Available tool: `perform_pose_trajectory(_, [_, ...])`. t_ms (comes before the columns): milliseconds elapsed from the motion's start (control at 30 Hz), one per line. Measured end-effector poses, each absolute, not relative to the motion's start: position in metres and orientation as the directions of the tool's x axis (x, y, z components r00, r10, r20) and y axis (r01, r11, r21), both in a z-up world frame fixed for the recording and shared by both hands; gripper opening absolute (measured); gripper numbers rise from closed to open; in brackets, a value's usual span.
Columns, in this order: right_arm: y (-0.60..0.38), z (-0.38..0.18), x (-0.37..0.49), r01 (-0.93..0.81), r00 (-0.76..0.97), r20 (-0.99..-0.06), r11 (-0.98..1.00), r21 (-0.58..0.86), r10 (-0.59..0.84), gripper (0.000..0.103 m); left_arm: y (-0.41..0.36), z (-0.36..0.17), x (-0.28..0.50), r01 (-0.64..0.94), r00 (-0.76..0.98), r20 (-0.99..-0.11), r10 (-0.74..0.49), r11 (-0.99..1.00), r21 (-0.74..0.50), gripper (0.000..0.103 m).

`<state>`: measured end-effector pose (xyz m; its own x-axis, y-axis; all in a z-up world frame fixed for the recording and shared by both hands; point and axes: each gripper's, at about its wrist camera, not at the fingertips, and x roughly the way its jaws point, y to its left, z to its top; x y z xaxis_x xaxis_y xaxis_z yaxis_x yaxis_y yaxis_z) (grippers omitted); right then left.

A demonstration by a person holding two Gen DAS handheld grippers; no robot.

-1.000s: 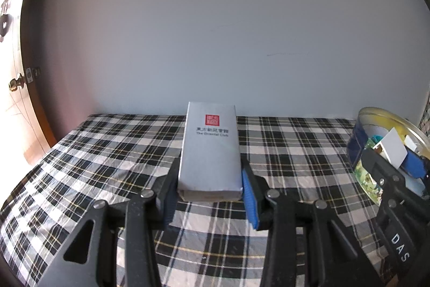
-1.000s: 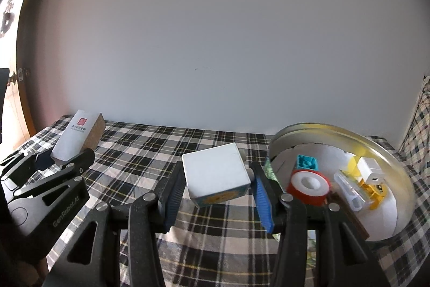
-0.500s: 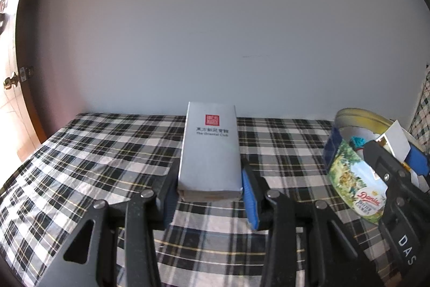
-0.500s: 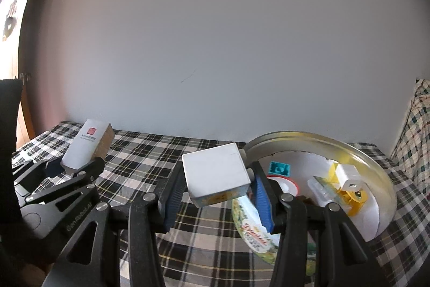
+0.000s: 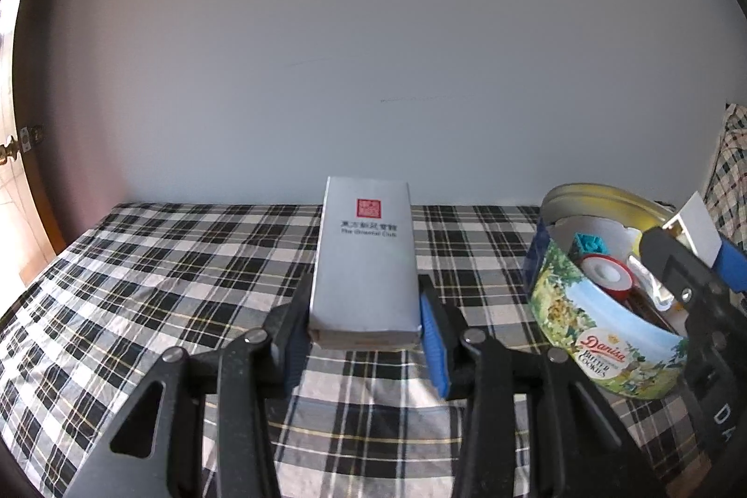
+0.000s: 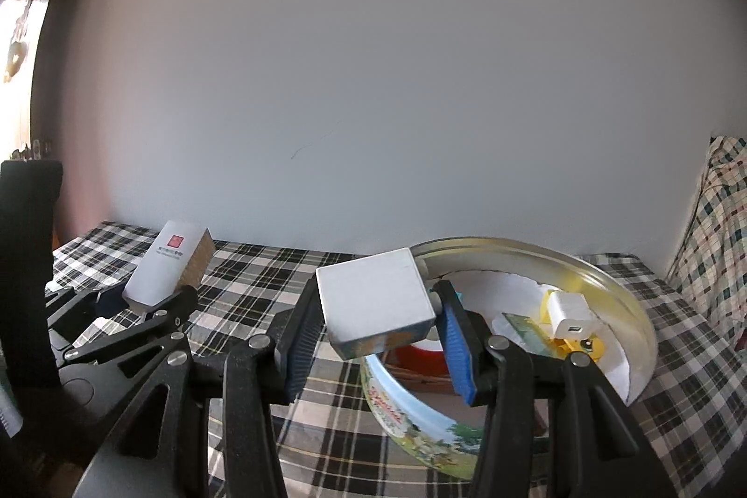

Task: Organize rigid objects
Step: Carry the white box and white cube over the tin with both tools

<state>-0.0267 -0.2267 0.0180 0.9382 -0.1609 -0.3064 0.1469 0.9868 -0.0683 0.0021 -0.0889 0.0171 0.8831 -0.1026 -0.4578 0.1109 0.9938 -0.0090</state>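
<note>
At the far left, the plaid cloth [image 5: 140, 274] covers the whole surface up to the pale wall [image 5: 373, 54]. The left gripper [image 5: 366, 332] is clamped on a long grey box [image 5: 366, 260], its blue pads pressed against the box's two long sides near the close end. The box has a red seal and dark lettering on top, and it points straight away from the camera, raised off the cloth. From the right wrist view this same box [image 6: 161, 271] shows a tan side face and tilts upward in the left gripper [image 6: 140, 304].

Further right, the right gripper [image 6: 378, 339] is closed on a small white box [image 6: 373, 295] (a coloured band runs along its lower edge), held above the near-left rim of the tin [image 6: 411, 418]. The tin is round, with a gold inner wall and a printed landscape outside; from the left wrist it reads "Danisa Butter Cookies" [image 5: 602, 358]. Inside lie a red ring [image 5: 607, 274], a teal brick [image 5: 590, 243], a white charger [image 6: 572, 313] and a yellow piece [image 6: 581, 346]. At the far right stands a plaid cushion [image 6: 714, 246].
</note>
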Motion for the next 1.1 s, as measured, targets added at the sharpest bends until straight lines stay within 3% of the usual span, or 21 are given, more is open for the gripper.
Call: perform_pose_trajectory(1100, [-0.286,0.038,-0.050,0.290,0.926,-0.240,0.956,-0.038,-0.290,0.051,-0.169,0.048,-0.010,0.247,0.895,-0.373,-0.246,0.968,-0.046,0.041])
